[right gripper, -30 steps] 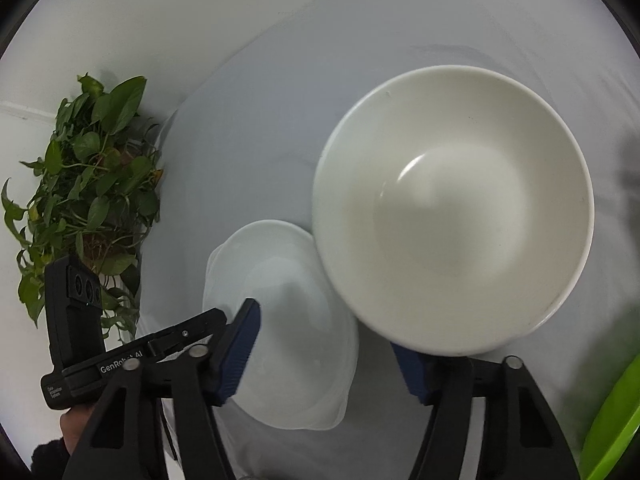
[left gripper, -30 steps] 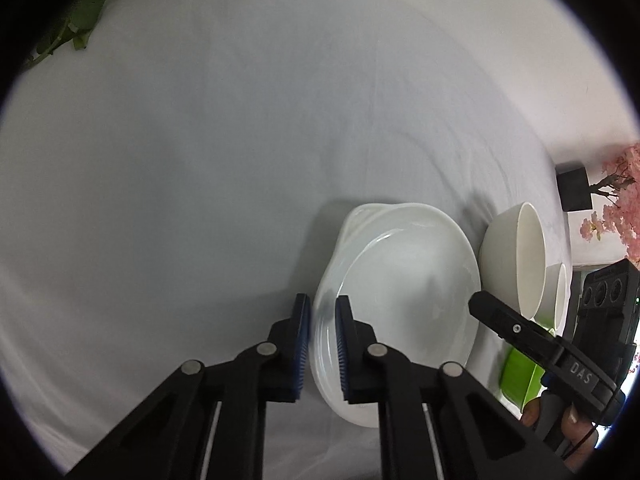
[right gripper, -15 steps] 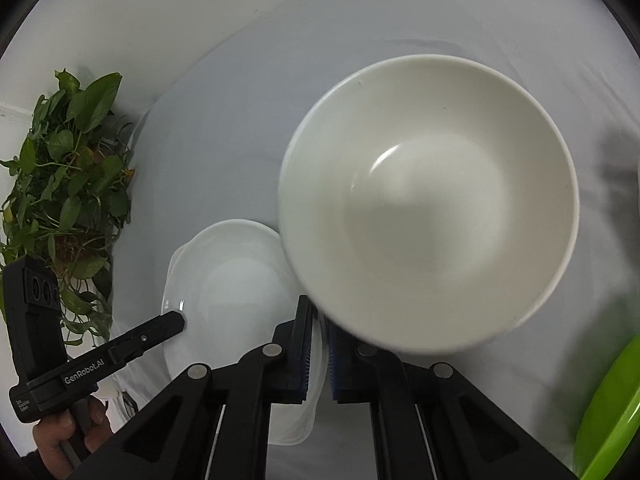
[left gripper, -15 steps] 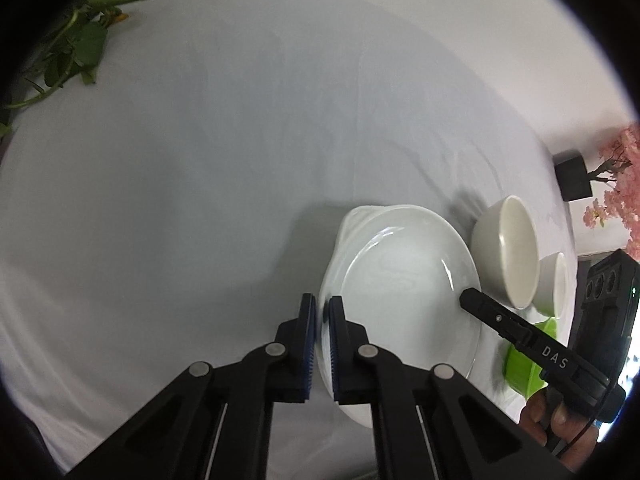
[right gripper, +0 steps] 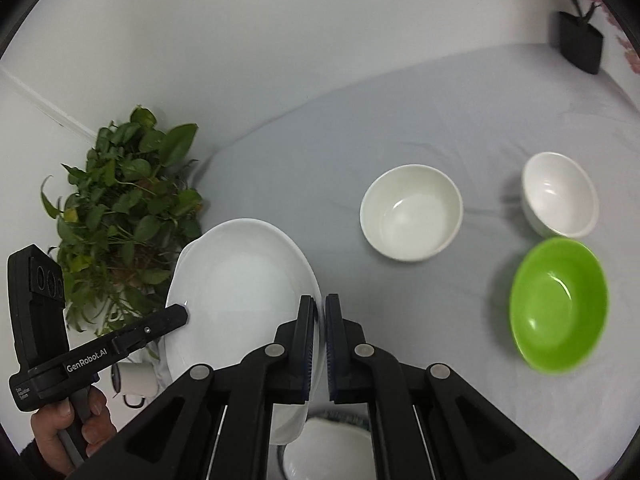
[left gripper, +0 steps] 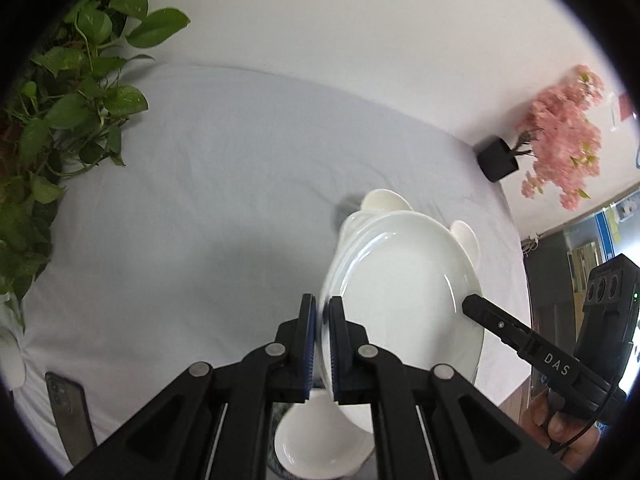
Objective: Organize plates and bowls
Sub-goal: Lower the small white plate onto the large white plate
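Note:
A large white oval plate with ear handles (left gripper: pixel 400 296) is held above the table by both grippers. My left gripper (left gripper: pixel 322 344) is shut on its near-left rim. My right gripper (right gripper: pixel 320 344) is shut on the opposite rim of the same plate (right gripper: pixel 240 280). Another white plate (left gripper: pixel 320 452) lies below on the table, near the front edge, also in the right wrist view (right gripper: pixel 332 452). On the table stand a white bowl (right gripper: pixel 412 212), a smaller white bowl (right gripper: pixel 560 196) and a green bowl (right gripper: pixel 560 304).
A leafy green plant (right gripper: pixel 120 216) stands at the table's left corner. A black pot with pink flowers (left gripper: pixel 560 136) stands at the far right corner. A phone (left gripper: pixel 70 412) lies near the front left edge. A white mug (right gripper: pixel 134 378) sits by the plant.
Both grippers closed on the plate's rims and lifted it off the table. The right gripper pulled back from the white bowl, and the views now look farther across the table.

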Motion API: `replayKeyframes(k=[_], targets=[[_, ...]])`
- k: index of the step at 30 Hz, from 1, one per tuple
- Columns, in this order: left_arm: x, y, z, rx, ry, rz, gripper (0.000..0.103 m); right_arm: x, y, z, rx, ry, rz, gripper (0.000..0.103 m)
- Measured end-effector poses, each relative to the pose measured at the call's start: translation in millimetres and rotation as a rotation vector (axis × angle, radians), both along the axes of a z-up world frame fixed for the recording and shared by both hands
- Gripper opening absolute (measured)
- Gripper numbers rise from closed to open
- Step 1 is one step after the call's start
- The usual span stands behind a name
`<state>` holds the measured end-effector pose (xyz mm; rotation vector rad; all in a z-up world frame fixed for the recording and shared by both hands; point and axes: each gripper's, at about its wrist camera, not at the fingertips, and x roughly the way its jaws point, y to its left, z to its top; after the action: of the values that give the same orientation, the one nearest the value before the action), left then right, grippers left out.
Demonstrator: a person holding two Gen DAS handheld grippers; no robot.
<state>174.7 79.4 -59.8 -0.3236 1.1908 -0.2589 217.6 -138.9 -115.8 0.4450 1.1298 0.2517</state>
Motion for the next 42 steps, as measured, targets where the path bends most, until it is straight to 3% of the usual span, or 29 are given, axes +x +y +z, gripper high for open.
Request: replayKeyframes(k=[8,14,23,34,42], targets=[[-62,-19,33,-0.013,-0.013,-0.052,0.005,-93,-13,67,-0.023,-0.024,-0.039,0.003],[-95,-33,27,-0.003,0.020,-0.074,0.005,-150,-37,69,-0.016,0.009,-0.078,0.003],[-113,-40,-5,0.019,0.069,-0.067,0.005,-179,-46,20,-0.010,0.082,-0.071,0.003],[-114,-33,-58,0.037,0.141,-0.042,0.005,-175,-45,-48,0.014,0.169,-0.065,0.003],[-105,-30,-107,0.037,0.187,-0.053,0.005,-173,-39,-111,0.041,0.212,-0.121,0.004]])
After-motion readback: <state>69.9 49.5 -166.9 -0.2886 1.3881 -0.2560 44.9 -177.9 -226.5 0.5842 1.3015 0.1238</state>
